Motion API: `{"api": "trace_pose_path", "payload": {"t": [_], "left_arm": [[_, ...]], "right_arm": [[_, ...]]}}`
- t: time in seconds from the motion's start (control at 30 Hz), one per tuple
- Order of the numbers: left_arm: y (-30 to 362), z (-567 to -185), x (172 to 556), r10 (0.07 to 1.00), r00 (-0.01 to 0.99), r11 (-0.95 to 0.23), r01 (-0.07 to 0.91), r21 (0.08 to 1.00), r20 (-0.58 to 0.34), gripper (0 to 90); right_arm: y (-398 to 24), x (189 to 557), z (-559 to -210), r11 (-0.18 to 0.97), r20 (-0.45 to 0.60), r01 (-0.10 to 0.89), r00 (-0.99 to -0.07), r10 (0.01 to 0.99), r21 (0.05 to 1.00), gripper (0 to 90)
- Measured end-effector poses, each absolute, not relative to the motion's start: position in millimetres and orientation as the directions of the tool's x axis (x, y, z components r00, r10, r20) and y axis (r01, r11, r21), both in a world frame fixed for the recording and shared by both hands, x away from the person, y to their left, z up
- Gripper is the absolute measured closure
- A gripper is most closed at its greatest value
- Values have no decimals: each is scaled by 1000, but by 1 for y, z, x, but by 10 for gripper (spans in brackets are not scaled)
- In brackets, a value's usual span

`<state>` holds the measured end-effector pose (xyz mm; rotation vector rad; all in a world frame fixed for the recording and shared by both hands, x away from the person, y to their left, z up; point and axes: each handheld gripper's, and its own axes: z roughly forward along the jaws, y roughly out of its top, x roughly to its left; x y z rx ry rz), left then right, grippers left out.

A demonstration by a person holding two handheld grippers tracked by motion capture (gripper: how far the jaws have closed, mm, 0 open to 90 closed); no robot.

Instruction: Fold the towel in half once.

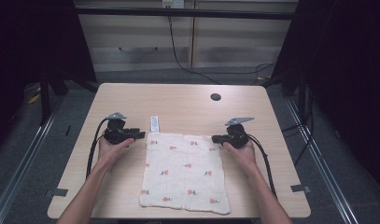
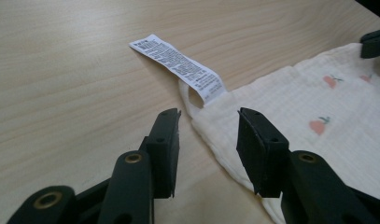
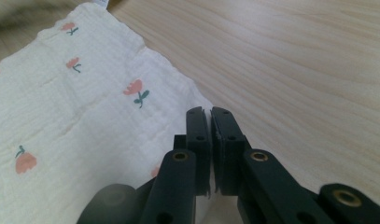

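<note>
A cream cloth (image 1: 185,170) printed with small red flowers lies flat on the wooden table (image 1: 178,100). Its white care label (image 1: 154,123) sticks out from the far left corner. My left gripper (image 1: 140,135) sits at that corner. In the left gripper view the left gripper (image 2: 208,116) is open, with the cloth (image 2: 318,102) edge running between its jaws just below the label (image 2: 178,65); the pads do not touch it. My right gripper (image 1: 215,138) is at the far right corner. In the right gripper view the right gripper (image 3: 211,112) is shut on that corner of the cloth (image 3: 75,116).
A dark round hole (image 1: 215,97) is in the table near its far right. Black cables trail from both grippers back along the forearms. The right gripper's jaw tip (image 2: 374,42) shows across the cloth in the left gripper view. Bare wood surrounds the cloth.
</note>
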<state>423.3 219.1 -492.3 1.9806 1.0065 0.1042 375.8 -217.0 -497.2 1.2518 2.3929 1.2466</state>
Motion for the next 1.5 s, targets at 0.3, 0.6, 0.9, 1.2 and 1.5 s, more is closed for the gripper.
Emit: {"api": "trace_pose_path", "payload": {"t": [0.3,0.6,0.9,1.2,1.5], "left_arm": [[204,-505,433,676,676,-307,620,722,-293,571],[196,-509,436,702,659,-305,621,722,-269,585],[185,-508,432,691,692,-364,582,727,-209,636],[182,-509,426,671,725,-411,540,735,-157,840],[185,-503,423,651,722,-328,545,772,-234,855]], "right_arm": [[-216,376,-500,281,236,607,-631,739,744,858],[-218,377,-499,270,245,607,-629,738,747,850],[-223,377,-496,252,257,610,-622,740,751,842],[-226,378,-495,228,272,616,-609,745,754,819],[-234,378,-488,200,277,603,-602,749,772,866]]}}
